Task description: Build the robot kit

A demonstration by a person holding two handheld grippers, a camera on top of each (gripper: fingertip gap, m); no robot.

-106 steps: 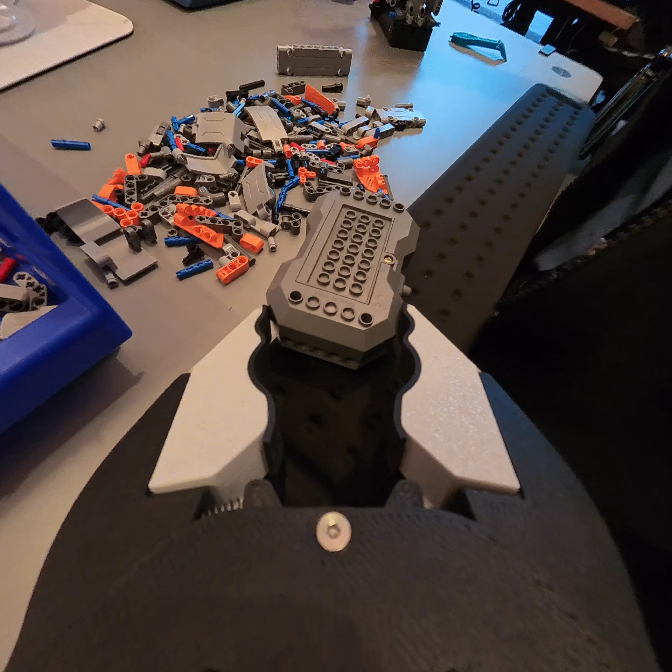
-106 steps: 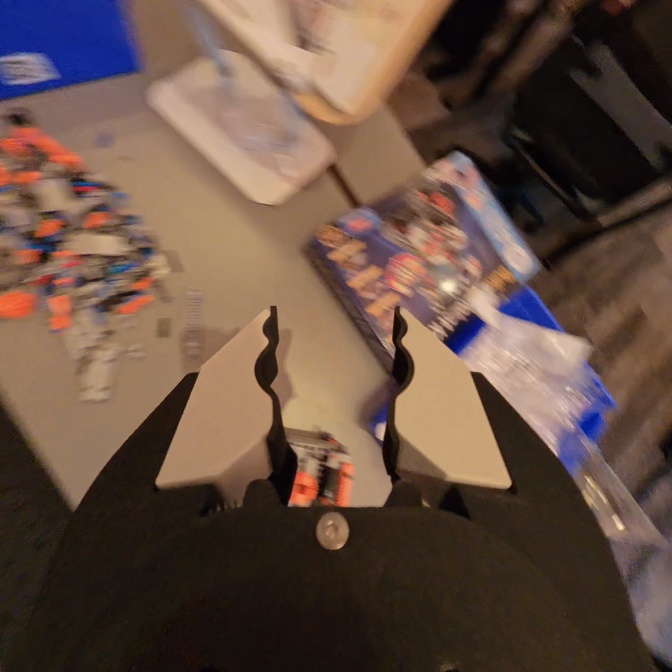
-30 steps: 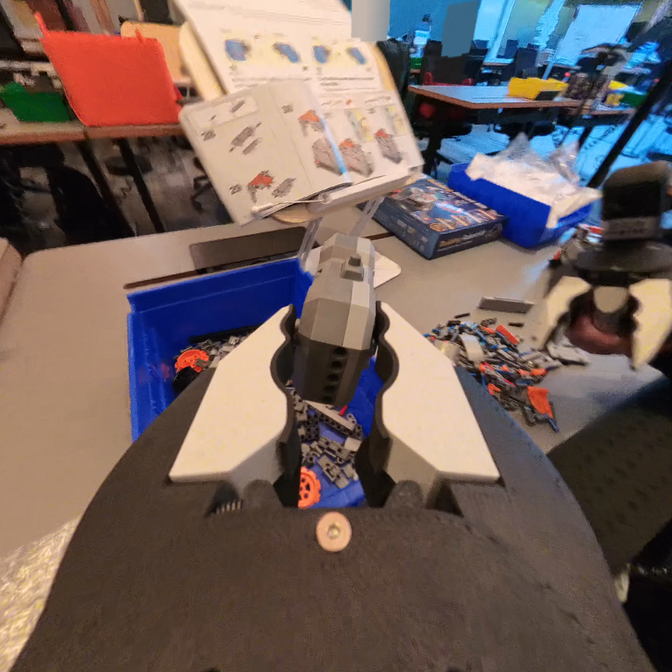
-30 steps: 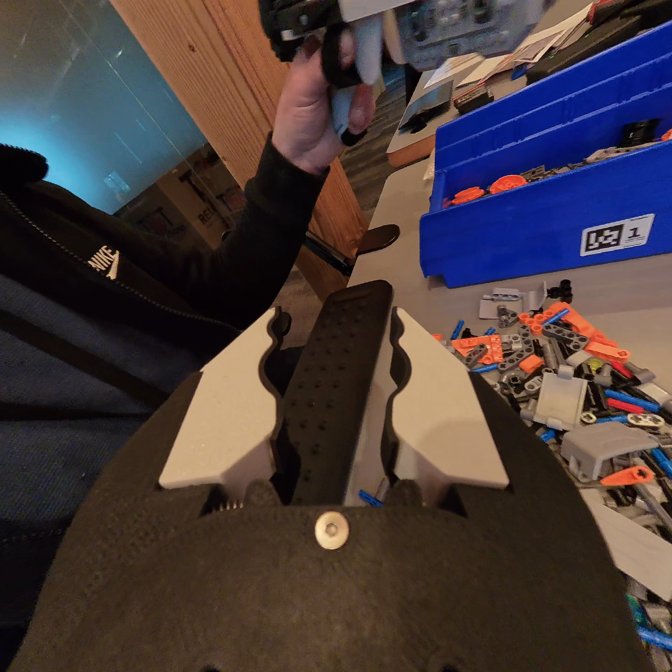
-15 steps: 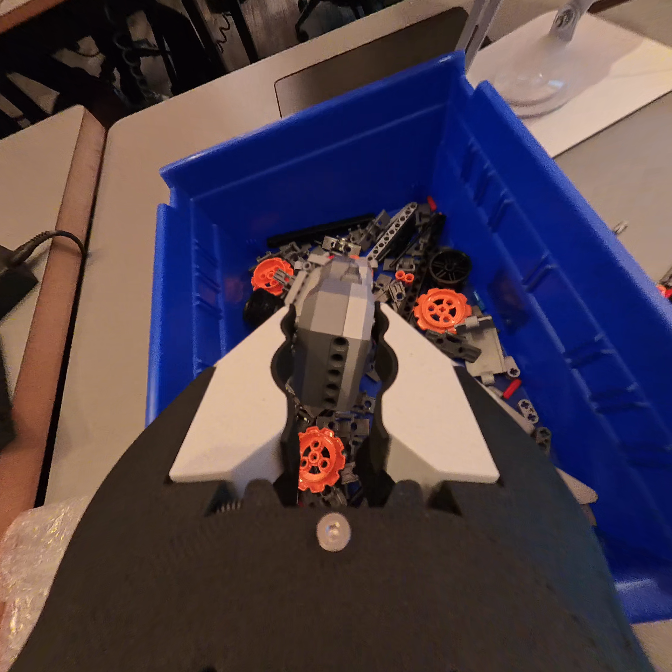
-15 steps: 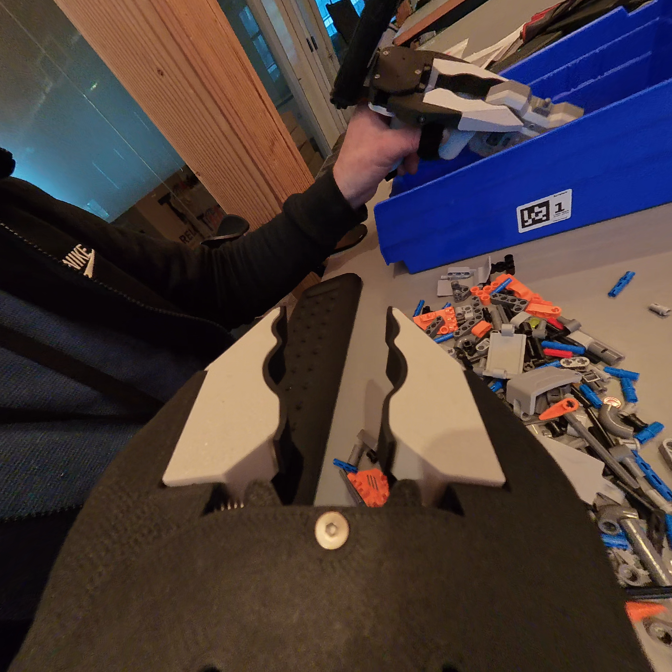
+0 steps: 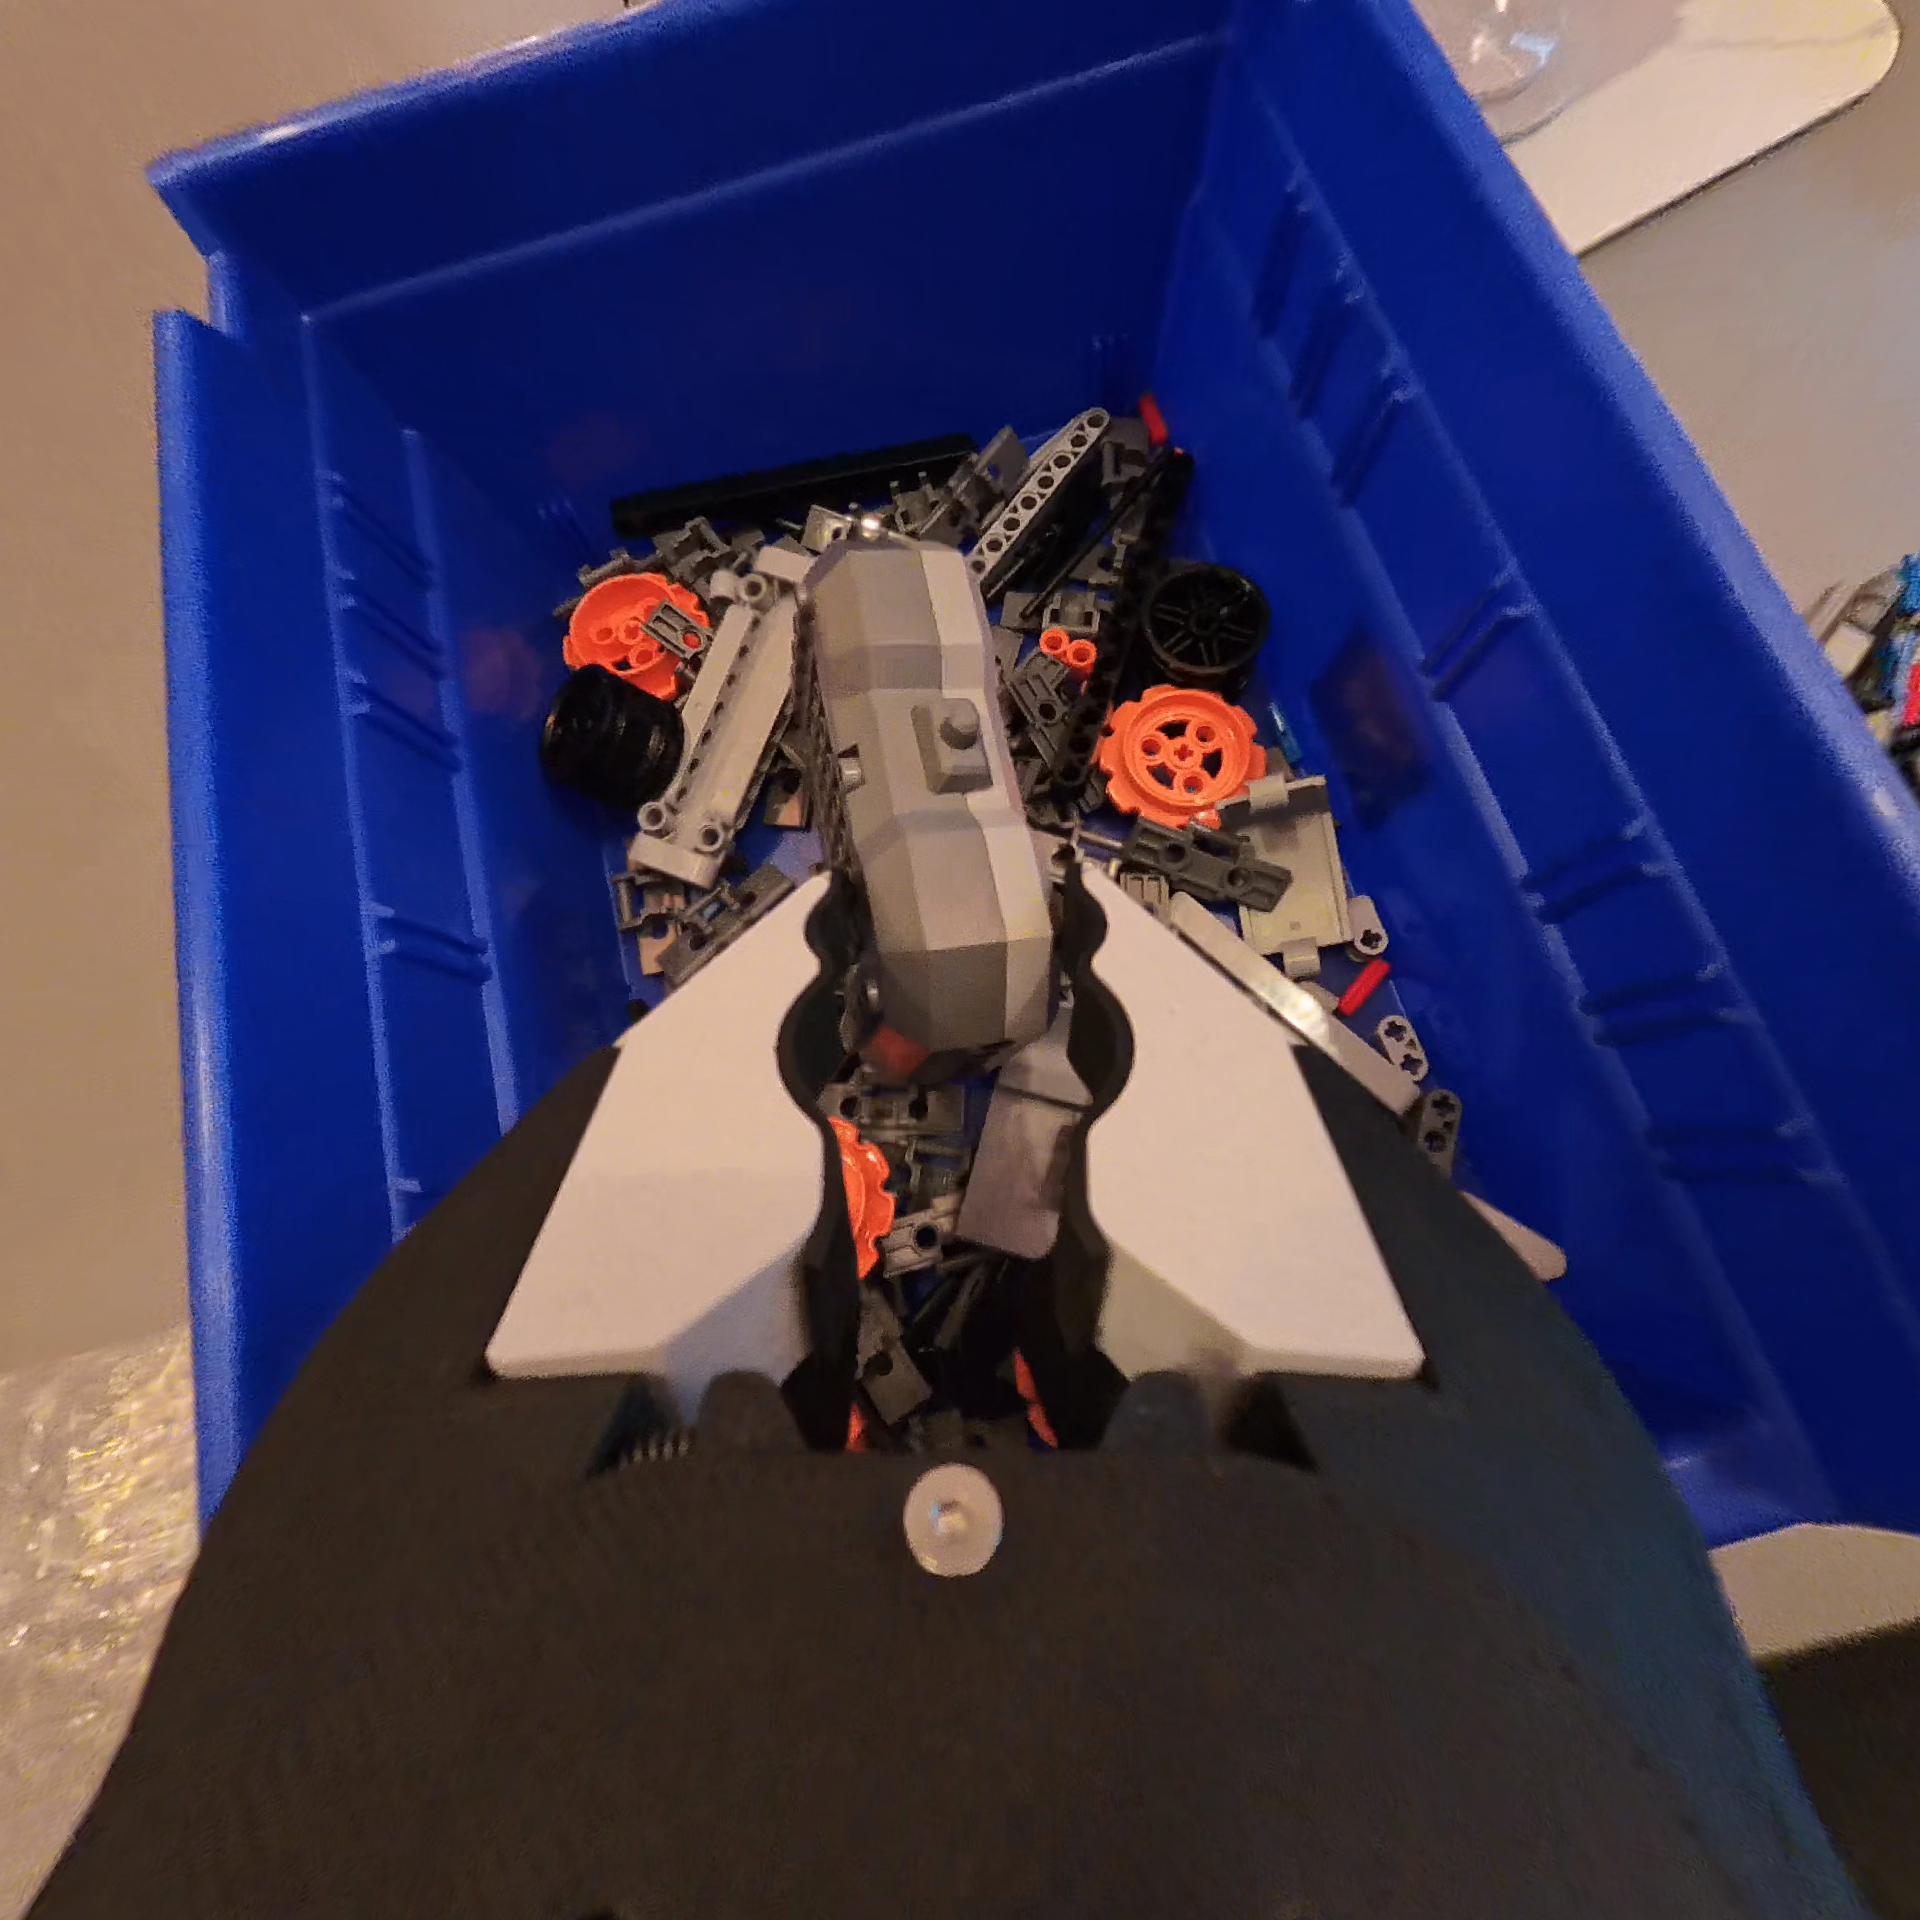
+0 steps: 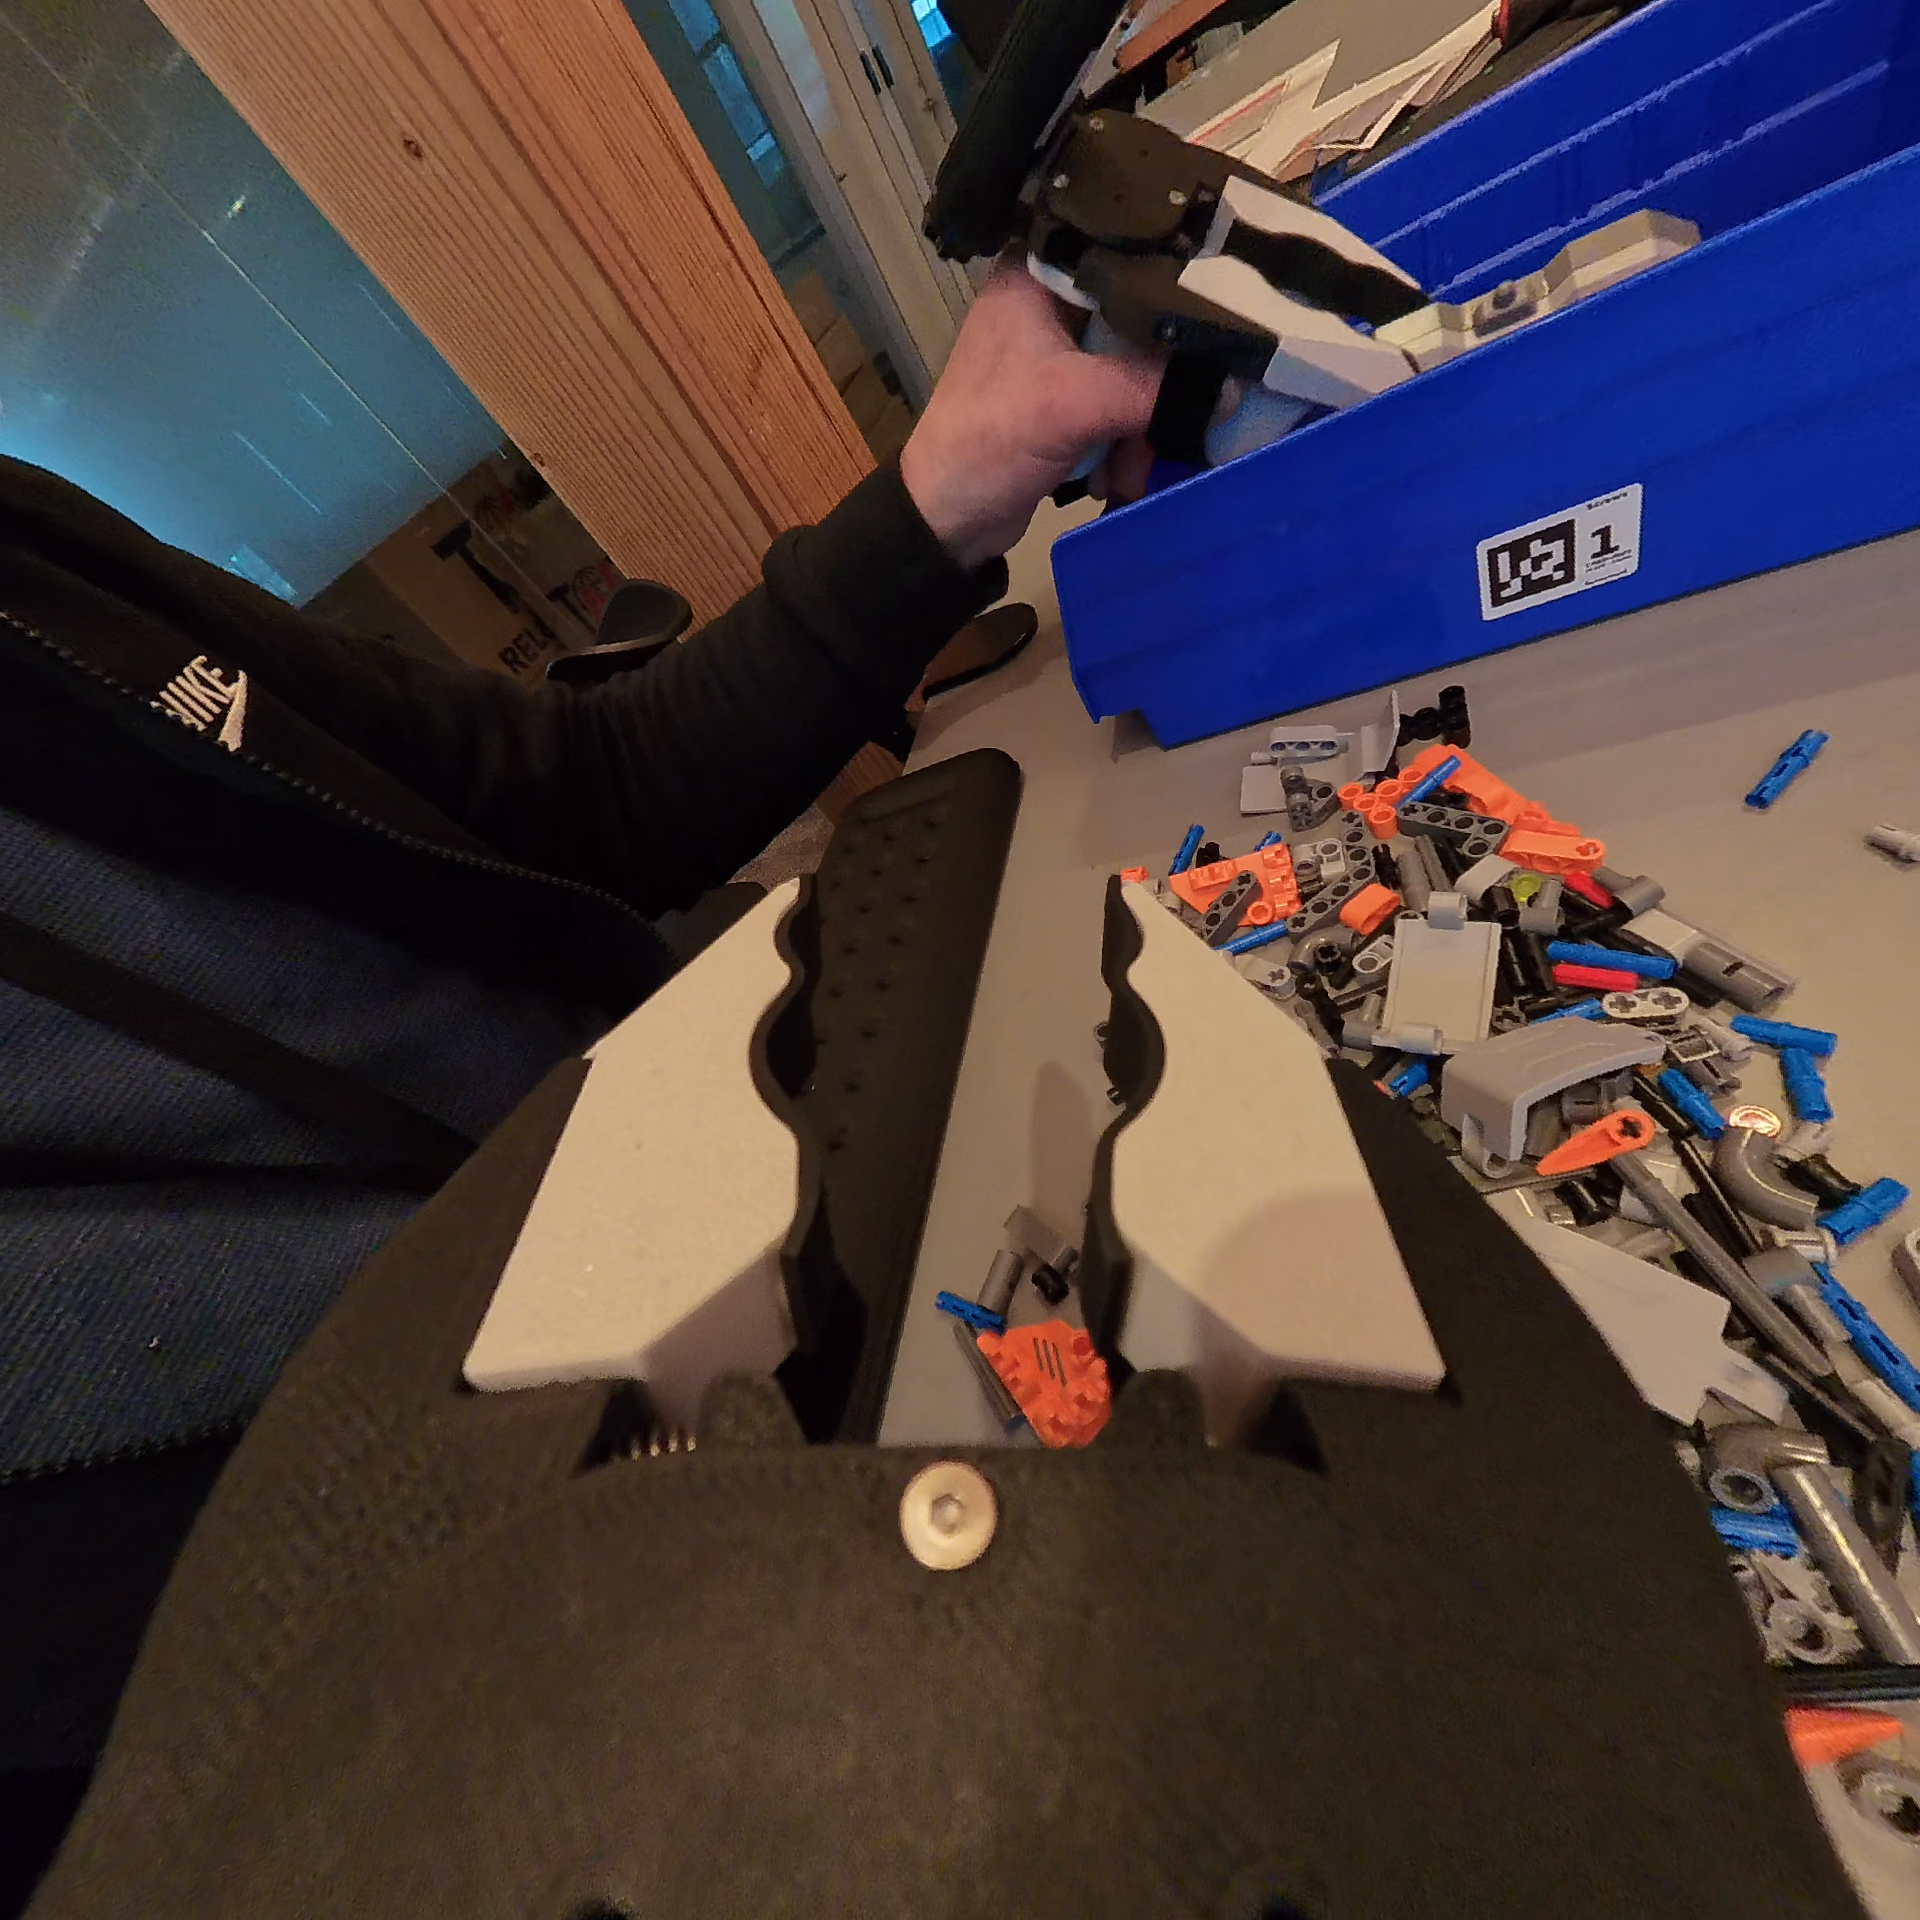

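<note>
The left hand-held gripper [image 7: 956, 894] is clamped on a big grey block [image 7: 914, 748]. Its two fingers pinch only the near end of the block. Most of the block sticks out past the tips, so the hold looks a bit wobbly, and a firm, steady squeeze seems to matter here.

The block is over the inside of a blue bin [image 7: 727, 260]. The right wrist view shows it at about the height of the bin's top edge. Under it, in the bin, lie many small toy parts: orange gear wheels [image 7: 1179, 774], a black tyre [image 7: 613, 738] and grey bars with holes. The left wrist view does not show if the block touches these parts.

In the right wrist view, a person's hand [image 8: 1018, 416] in a dark sleeve holds that gripper at the near end of the bin. A white sticker [image 8: 1558, 551] is on the side of the bin.

The right hand-held gripper [image 8: 956, 904] has its fingers apart and holds nothing. It hangs above the near edge of the tabletop [image 8: 1039, 1039]. A black strip with little holes [image 8: 904, 935] lies below it, along the left finger. A small orange piece [image 8: 1039, 1361] sits low between the fingers, on the tabletop and not touched. A pile of blue, orange and grey parts [image 8: 1507, 987] is spread just to its right, near the bin.
</note>
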